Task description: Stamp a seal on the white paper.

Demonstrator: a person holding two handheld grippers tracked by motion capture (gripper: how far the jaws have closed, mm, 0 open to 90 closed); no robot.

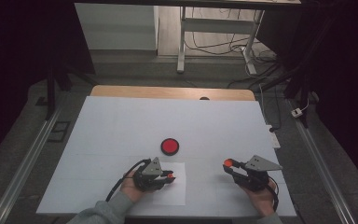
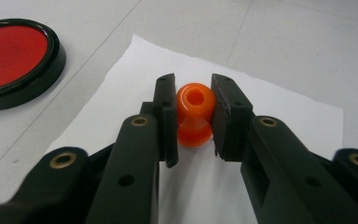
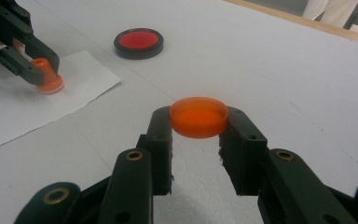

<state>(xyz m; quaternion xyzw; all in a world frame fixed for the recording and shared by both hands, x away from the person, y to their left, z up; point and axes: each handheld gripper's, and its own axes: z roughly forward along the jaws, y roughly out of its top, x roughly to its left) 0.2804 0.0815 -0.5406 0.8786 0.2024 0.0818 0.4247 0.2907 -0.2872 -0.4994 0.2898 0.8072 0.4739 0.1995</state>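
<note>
Forearms in grey sleeves enter from the bottom edge of the high view, each hand holding a black two-jaw gripper over a white table (image 1: pixel 121 121) that fills the middle of the frame, with a wooden edge along its far side. On the table, at lower centre of the high view, lies a white sheet of paper (image 1: pixel 177 191). Just above that sheet, near the centre of the frame, sits a round red disc with a black rim (image 1: pixel 170 146); it appears again at the upper left of the left gripper view. At lower left of centre in the high view, the left gripper (image 1: pixel 168 177) hovers over the paper with its jaws closed on a small orange spool-shaped piece (image 2: pixel 194 113), which has a hole in its top and stands on the paper. At lower right in the high view, the right gripper (image 1: pixel 229 165) is well apart from the paper; its jaws are narrowed around a shallow orange cap (image 3: pixel 198 116), gripped by its sides and held above the bare table with its open side up.
</note>
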